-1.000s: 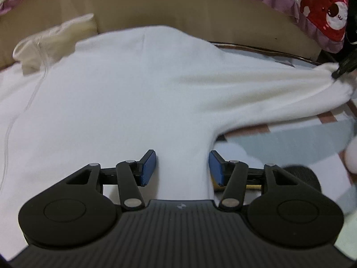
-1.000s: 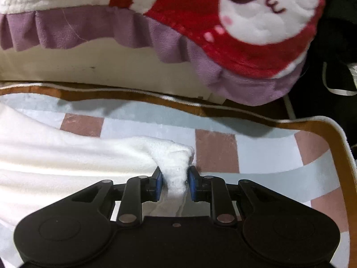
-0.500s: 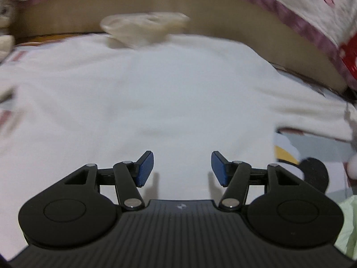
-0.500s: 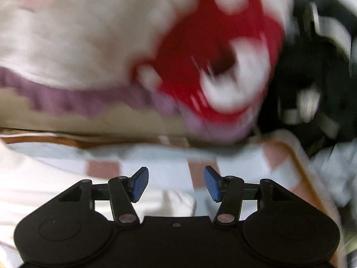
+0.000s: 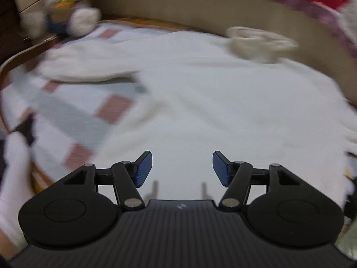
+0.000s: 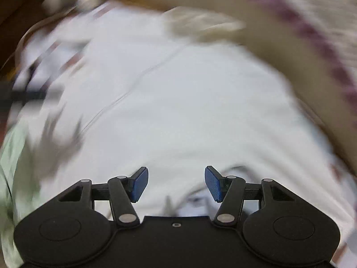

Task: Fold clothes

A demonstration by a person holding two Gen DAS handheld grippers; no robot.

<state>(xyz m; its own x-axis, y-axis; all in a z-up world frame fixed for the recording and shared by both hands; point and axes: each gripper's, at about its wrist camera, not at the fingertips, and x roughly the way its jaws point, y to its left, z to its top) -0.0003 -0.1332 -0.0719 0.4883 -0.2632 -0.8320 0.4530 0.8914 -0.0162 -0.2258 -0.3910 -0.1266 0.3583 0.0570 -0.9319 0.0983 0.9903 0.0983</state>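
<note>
A white fleece top (image 5: 200, 102) lies spread flat on a checked mat (image 5: 73, 114). One sleeve (image 5: 84, 67) stretches out to the left in the left wrist view. My left gripper (image 5: 182, 167) hovers open over the lower part of the top, nothing between its blue pads. In the right wrist view the same white top (image 6: 189, 111) fills the frame, heavily blurred. My right gripper (image 6: 176, 182) is open above its near edge and holds nothing.
A cream garment (image 5: 256, 42) sits crumpled at the far edge of the top. A stuffed toy (image 5: 67, 6) stands at the back left. A tan bed side (image 5: 223, 6) with a purple-frilled blanket runs behind. Pale green cloth (image 6: 13, 156) lies at the left.
My right gripper let go of the sleeve end, opened, and swung left over the body of the top. My left gripper stayed open and turned left, bringing the other sleeve into view.
</note>
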